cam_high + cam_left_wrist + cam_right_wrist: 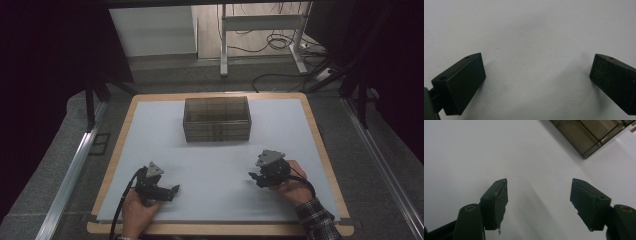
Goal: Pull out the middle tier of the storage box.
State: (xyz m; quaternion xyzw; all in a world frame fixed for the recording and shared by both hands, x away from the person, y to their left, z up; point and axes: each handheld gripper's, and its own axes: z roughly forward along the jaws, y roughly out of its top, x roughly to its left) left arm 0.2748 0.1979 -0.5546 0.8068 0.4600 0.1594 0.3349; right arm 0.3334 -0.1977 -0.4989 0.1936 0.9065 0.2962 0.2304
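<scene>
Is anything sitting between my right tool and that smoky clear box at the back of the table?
Nothing visible does. Only bare white table surface lies between the right tool and the box. The right tool's jaws stand open and empty, and the left tool is off to the side, out of that path.

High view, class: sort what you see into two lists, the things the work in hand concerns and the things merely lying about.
Work in hand:
- tinted clear box
- left gripper, jaws apart
- right gripper, jaws apart
- white mat

Lying about:
- cables on the floor
- white metal frame beyond the table
</scene>
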